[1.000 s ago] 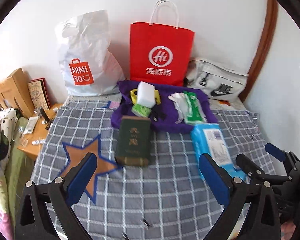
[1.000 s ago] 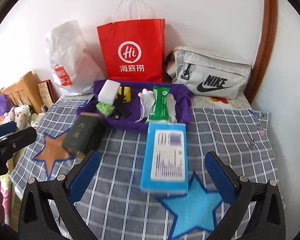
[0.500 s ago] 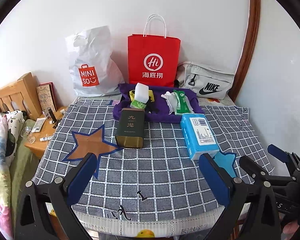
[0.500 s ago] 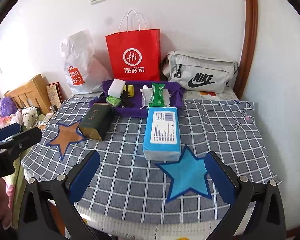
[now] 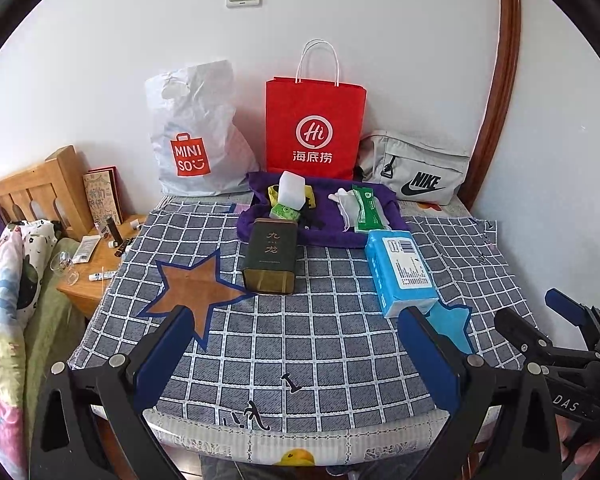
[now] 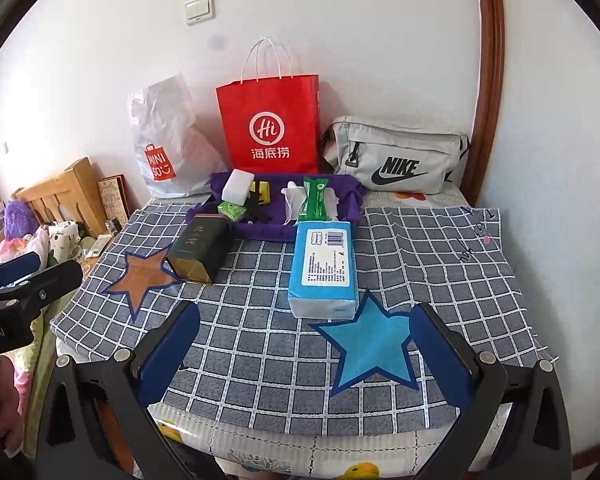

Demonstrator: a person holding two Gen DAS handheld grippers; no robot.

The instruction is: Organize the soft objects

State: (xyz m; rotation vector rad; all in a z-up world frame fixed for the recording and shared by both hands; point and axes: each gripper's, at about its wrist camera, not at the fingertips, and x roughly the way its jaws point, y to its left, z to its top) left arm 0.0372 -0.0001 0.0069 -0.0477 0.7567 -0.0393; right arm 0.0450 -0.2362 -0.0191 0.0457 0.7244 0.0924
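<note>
Both grippers are hovering over the near edge of the tabletop, which a grey checked cloth (image 5: 320,344) is covering. The left gripper (image 5: 296,344) is holding its fingers spread wide with nothing between them; the right gripper (image 6: 304,344) is doing the same. The blue tissue pack (image 6: 325,268) is lying flat right of centre, its near end touching the tip of the blue star (image 6: 370,346). The dark green tin (image 5: 271,255) is lying on its side left of centre, just beside the brown star (image 5: 194,290). The purple tray (image 5: 256,216) is sitting toward the far edge, holding a white sponge (image 5: 291,193), a green wipes packet (image 5: 367,208) and white gloves (image 5: 346,208). A red paper bag (image 5: 315,130), a white plastic bag (image 5: 198,132) and a grey waist bag (image 5: 416,172) are standing along the far edge against the wall.
</note>
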